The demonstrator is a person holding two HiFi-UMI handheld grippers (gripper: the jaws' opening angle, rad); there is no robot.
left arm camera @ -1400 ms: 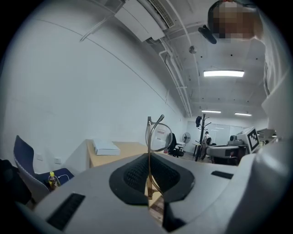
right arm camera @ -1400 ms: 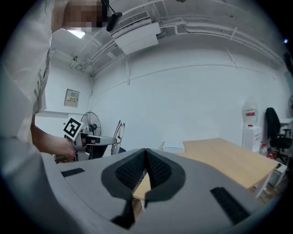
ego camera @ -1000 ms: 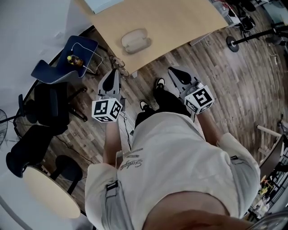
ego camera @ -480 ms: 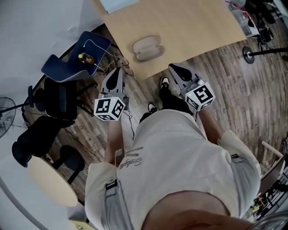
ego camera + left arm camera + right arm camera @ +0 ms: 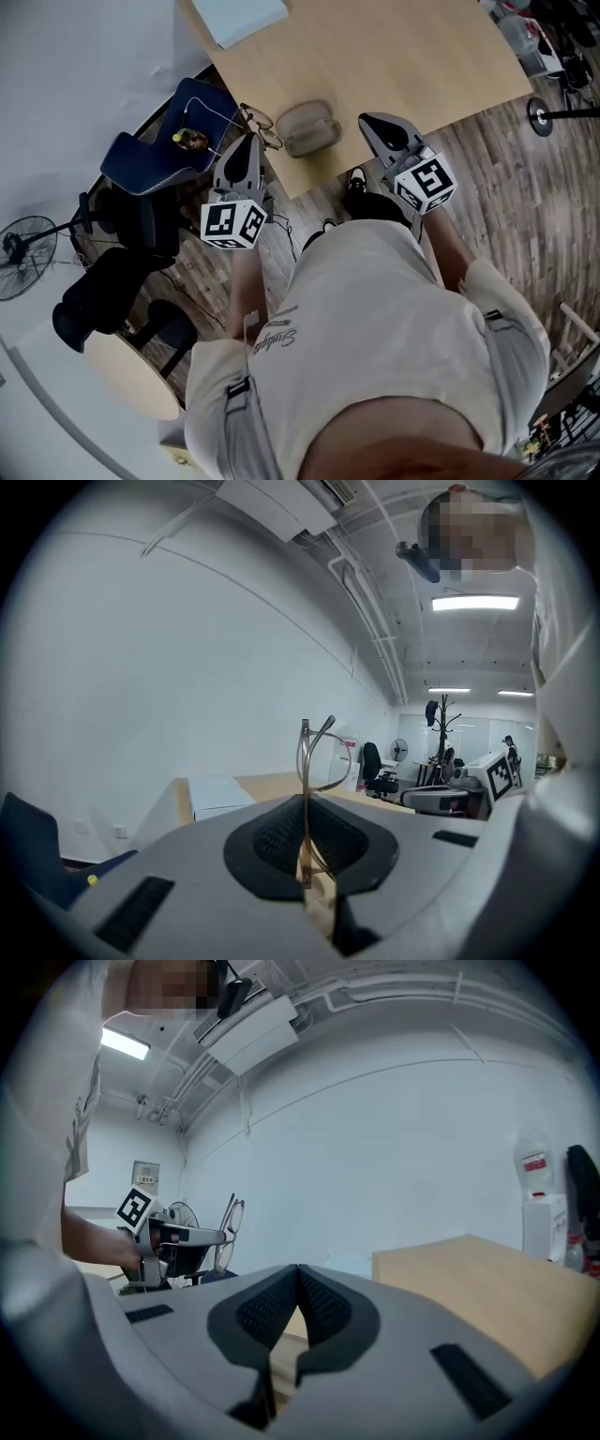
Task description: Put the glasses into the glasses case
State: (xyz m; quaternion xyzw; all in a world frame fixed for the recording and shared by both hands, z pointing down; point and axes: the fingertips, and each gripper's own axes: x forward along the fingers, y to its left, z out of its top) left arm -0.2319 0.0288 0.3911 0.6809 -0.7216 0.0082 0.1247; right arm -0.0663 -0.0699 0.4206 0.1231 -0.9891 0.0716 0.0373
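- Glasses [image 5: 305, 761] stood upright in the left gripper [image 5: 251, 142], whose jaws were pressed together on the thin metal frame. In the head view they sat at upper centre-left, at that gripper's tip, about over the left edge of the wooden table [image 5: 403, 56].
- Just right of the held glasses, and apart from them, the glasses case [image 5: 307, 128] lay on the table near its front edge. It looked closed, though it was too small in the frame to be sure.
- On the case's other side, near it, the right gripper [image 5: 373, 122] hovered with its jaws shut together and nothing between them.
- The step in hand seemed to be bringing the glasses to the case. Done well, the case would be opened first, probably by the empty right gripper. The left would need a light, steady pinch, since so thin a frame could twist or slip.
- Whether the temples were folded could not be told, and that would decide how they fit.
- Further out, a blue chair [image 5: 164, 141] stood at left of the frame.
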